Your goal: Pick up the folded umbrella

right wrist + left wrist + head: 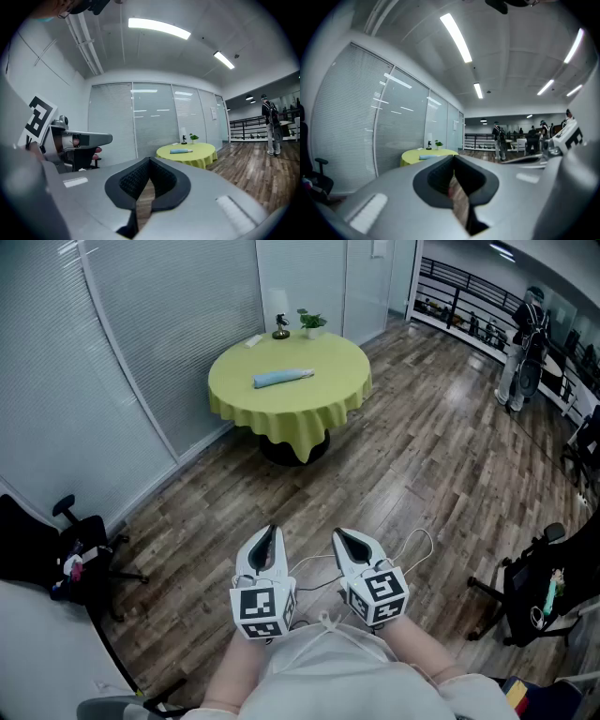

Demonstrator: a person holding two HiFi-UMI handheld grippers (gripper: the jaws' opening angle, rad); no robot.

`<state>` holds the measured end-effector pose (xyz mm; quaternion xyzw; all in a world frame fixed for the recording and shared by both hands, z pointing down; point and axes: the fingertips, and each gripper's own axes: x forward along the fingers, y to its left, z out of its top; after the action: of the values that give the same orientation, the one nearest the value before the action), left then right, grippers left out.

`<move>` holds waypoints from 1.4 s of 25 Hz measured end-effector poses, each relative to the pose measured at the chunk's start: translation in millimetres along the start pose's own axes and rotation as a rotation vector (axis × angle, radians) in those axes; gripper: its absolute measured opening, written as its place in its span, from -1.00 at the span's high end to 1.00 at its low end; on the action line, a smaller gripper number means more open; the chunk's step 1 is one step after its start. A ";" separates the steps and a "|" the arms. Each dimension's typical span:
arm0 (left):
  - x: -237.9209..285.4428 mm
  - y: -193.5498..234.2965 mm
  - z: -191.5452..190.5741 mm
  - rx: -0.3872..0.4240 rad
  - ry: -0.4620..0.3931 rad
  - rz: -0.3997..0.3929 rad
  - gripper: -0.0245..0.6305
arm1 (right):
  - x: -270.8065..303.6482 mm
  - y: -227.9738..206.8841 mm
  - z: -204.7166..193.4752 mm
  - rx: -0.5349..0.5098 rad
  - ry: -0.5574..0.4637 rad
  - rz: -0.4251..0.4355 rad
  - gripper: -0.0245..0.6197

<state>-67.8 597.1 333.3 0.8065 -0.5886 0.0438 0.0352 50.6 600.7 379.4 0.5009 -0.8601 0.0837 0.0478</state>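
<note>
The folded umbrella (pixel 283 378), light blue, lies across the middle of a round table (pixel 319 399) covered with a yellow-green cloth, far ahead across the wooden floor. In the left gripper view the umbrella (pixel 425 157) is tiny, and in the right gripper view the umbrella (pixel 181 151) lies on the table (pixel 197 157) well beyond the jaws. My left gripper (pixel 270 532) and right gripper (pixel 343 536) are held side by side close to the body, both shut and holding nothing. The left gripper (pixel 453 161) and right gripper (pixel 150 161) have their pads together.
A small potted plant (pixel 312 322), a dark figurine (pixel 280 329) and a white card (pixel 255 340) stand at the table's far edge. Glass walls with blinds run behind. Black office chairs stand at left (pixel 80 549) and right (pixel 534 587). A person (pixel 520 352) stands far right by a railing.
</note>
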 end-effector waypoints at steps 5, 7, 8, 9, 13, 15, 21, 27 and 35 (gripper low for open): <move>1.9 -0.1 -1.3 -0.022 0.007 -0.006 0.91 | -0.4 -0.3 -0.7 -0.013 0.002 0.004 0.93; 4.2 -1.1 -2.7 -0.026 0.009 -0.008 0.91 | 0.6 -2.1 -1.7 -0.012 0.004 0.008 0.93; 5.3 -2.1 -3.4 -0.026 0.010 -0.010 0.91 | 0.7 -3.0 -2.5 -0.012 0.006 0.009 0.93; 6.3 -3.1 -4.2 -0.026 0.012 -0.012 0.91 | 0.8 -3.8 -3.3 -0.009 0.008 0.010 0.93; 11.2 -5.6 -7.9 -0.027 0.020 -0.021 0.91 | 1.7 -8.8 -5.6 0.028 -0.006 0.003 0.93; 16.1 -6.2 -9.3 -0.031 0.023 -0.025 0.91 | 4.1 -14.3 -7.1 0.045 -0.008 -0.004 0.93; 32.3 -3.7 -22.5 -0.041 0.060 -0.023 0.91 | 12.5 -34.7 -15.7 0.065 0.009 -0.025 0.93; 67.1 31.6 -42.2 -0.080 0.094 0.001 0.91 | 52.7 -47.3 -30.5 0.076 0.040 -0.028 0.93; 162.3 85.3 -44.1 -0.101 0.106 -0.038 0.91 | 152.3 -72.2 -20.2 0.075 0.055 -0.044 0.93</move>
<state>-101.1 422.3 395.8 0.8111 -0.5721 0.0561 0.1080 38.1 439.6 431.5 0.5186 -0.8436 0.1284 0.0544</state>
